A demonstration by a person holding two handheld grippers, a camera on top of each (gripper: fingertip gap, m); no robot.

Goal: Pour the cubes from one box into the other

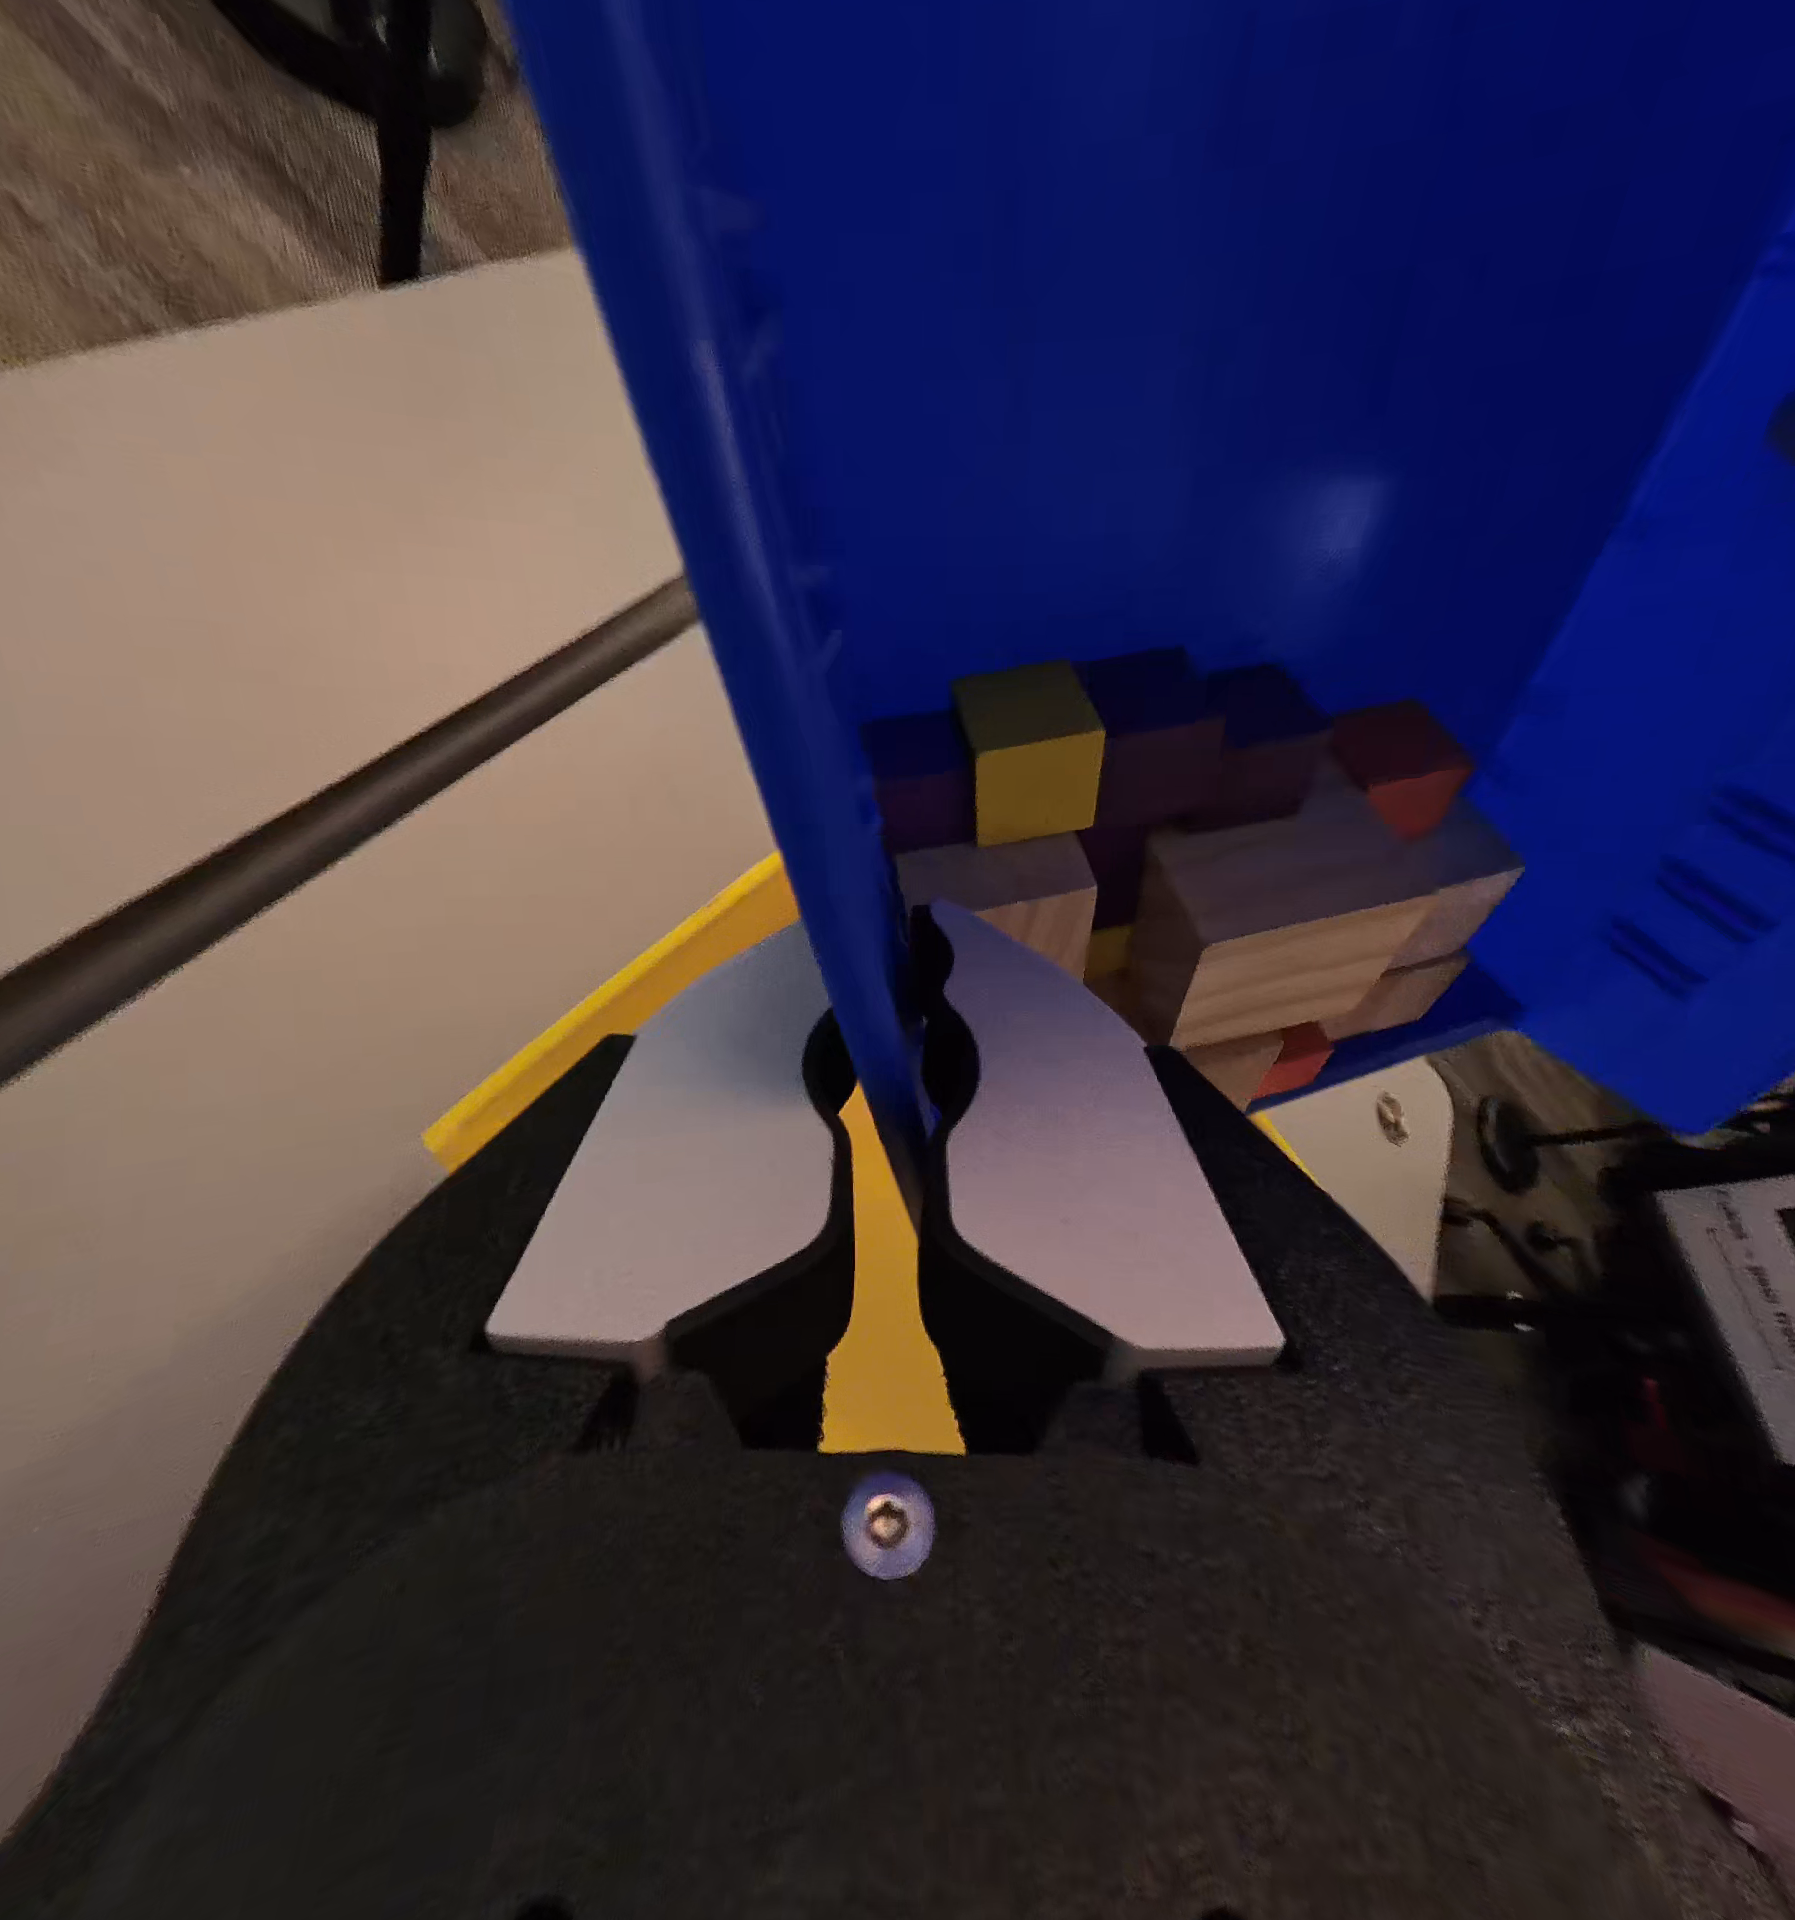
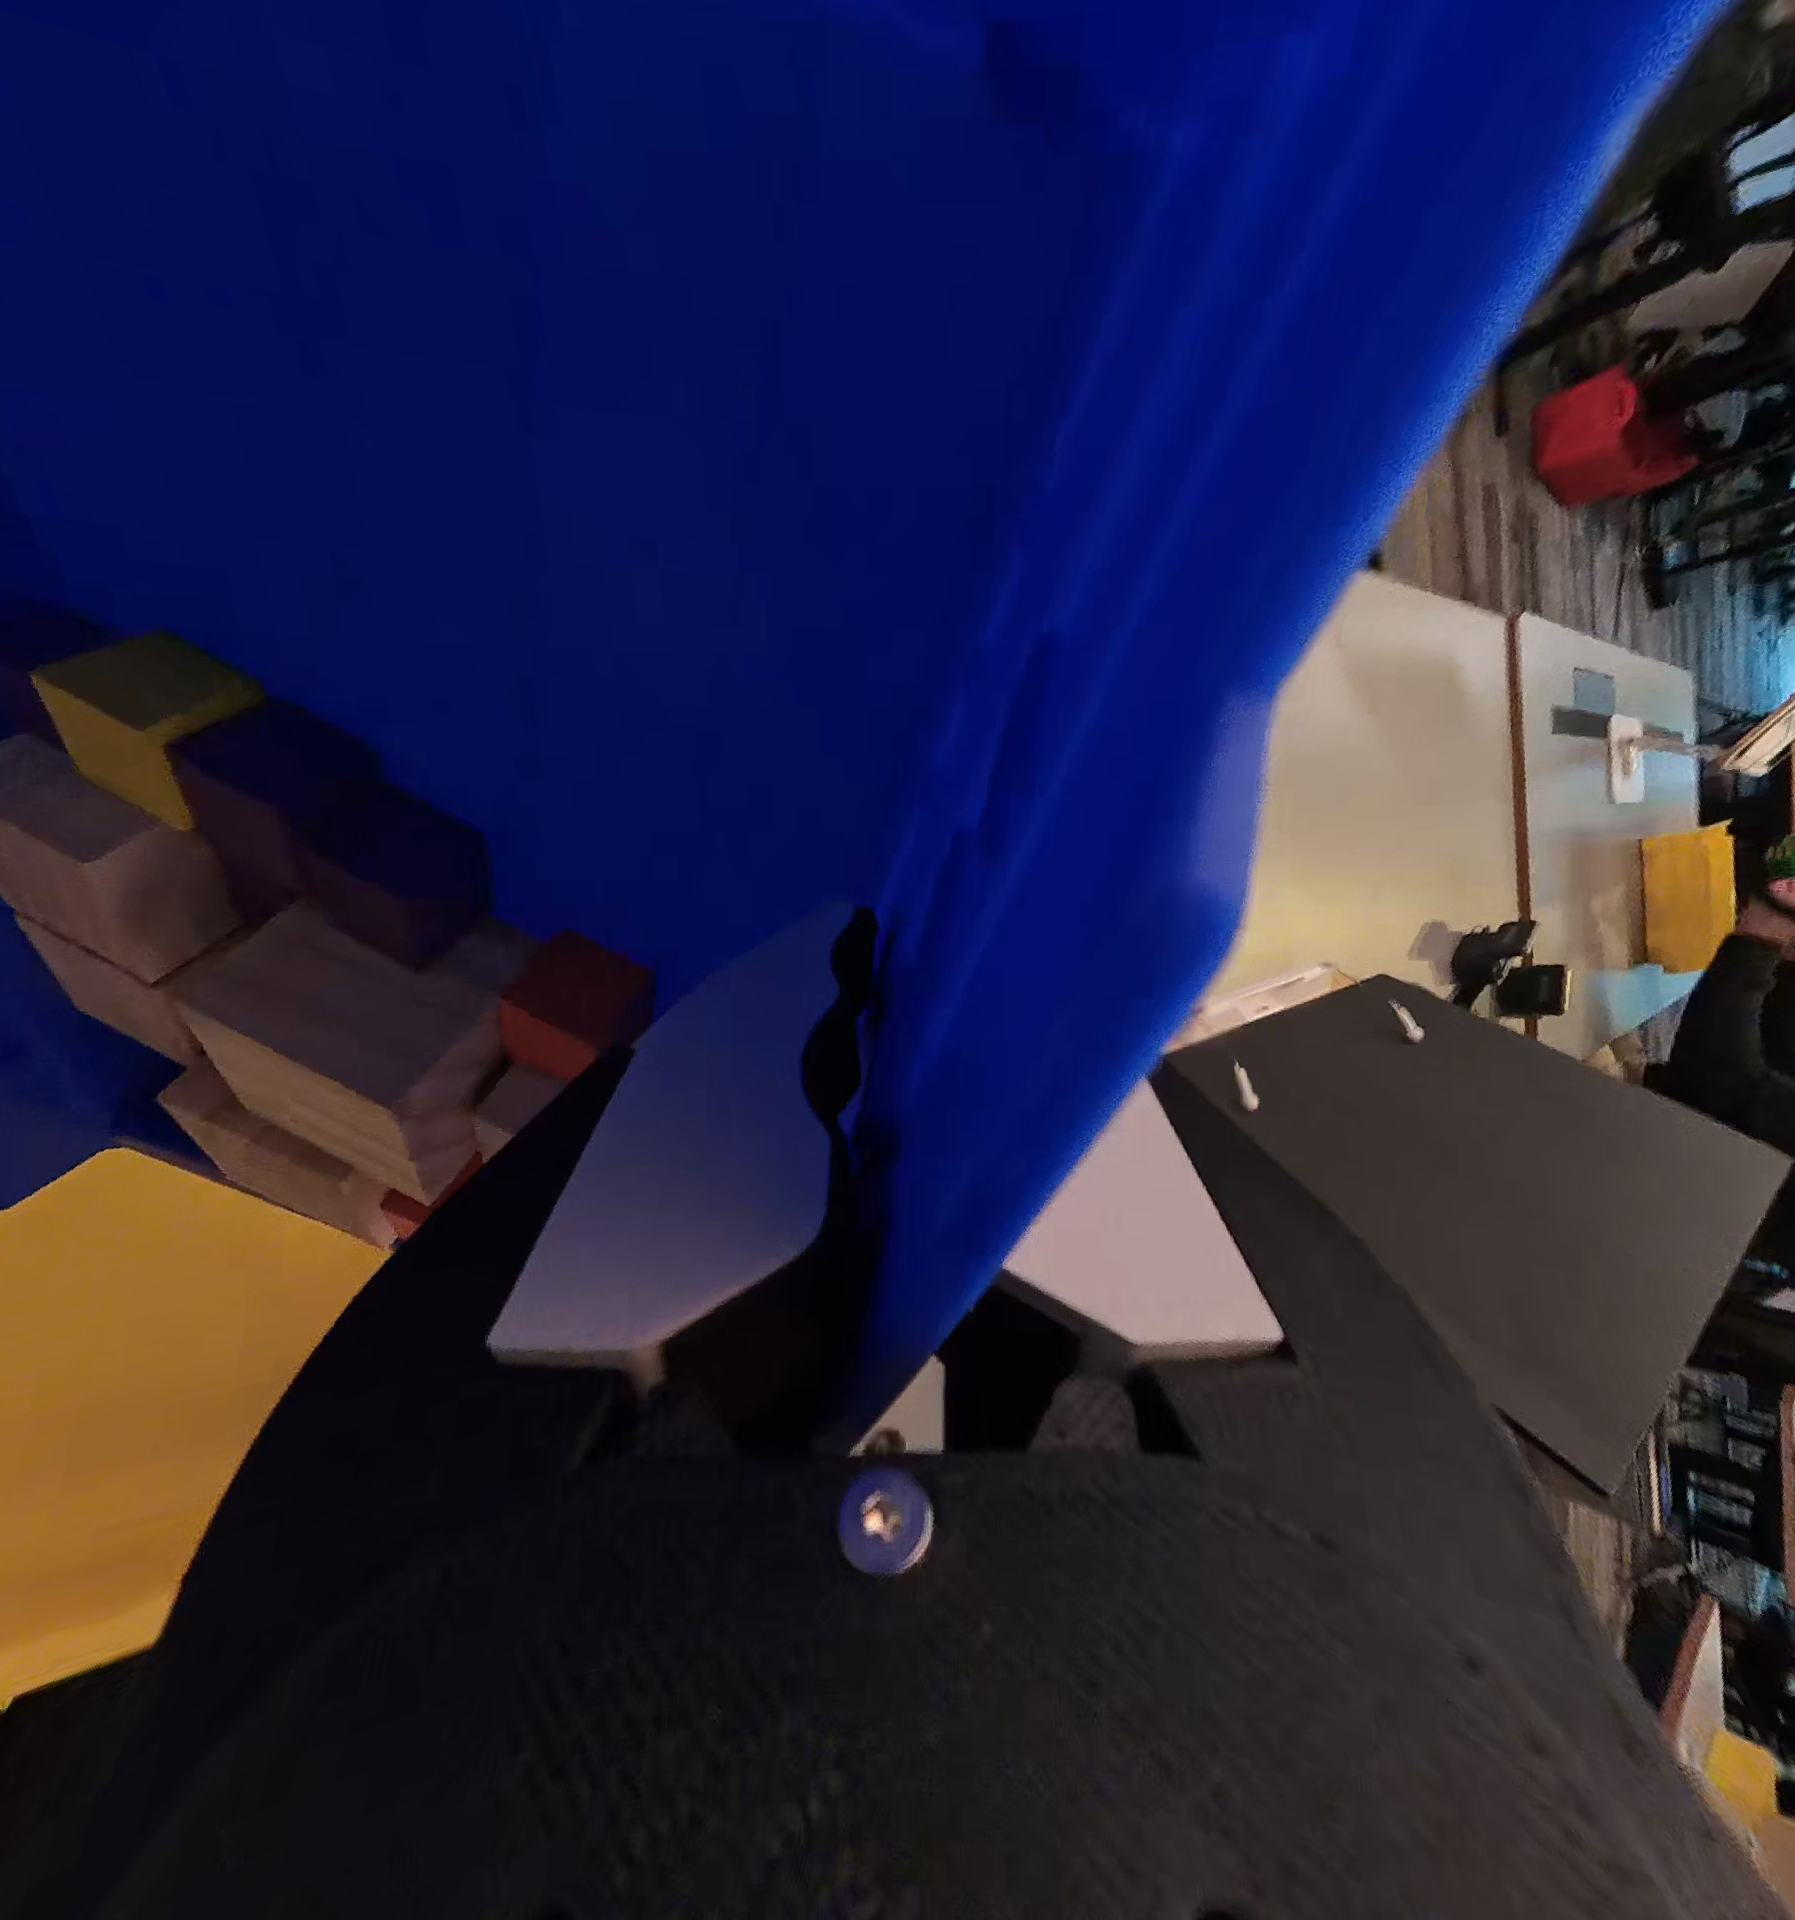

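Note:
A blue plastic box point(image 1: 1132, 364) is tipped up steeply. My left gripper point(image 1: 908, 997) is shut on its left wall. My right gripper point(image 2: 867, 1029) is shut on the opposite wall of the same blue box point(image 2: 664, 416). Several cubes point(image 1: 1236, 873), plain wood, yellow, red and dark blue or purple, are piled at the box's lower end by its rim; they also show in the right wrist view point(image 2: 280, 966). A yellow box point(image 1: 664, 997) lies just beneath the blue box's lower edge; its yellow surface also shows in the right wrist view point(image 2: 93, 1403).
A pale table point(image 1: 249, 727) with a dark seam lies to the left. The right gripper's black body and a tag point(image 1: 1766, 1340) show at the lower right. A cluttered room with a red case point(image 2: 1599, 436) lies beyond the table.

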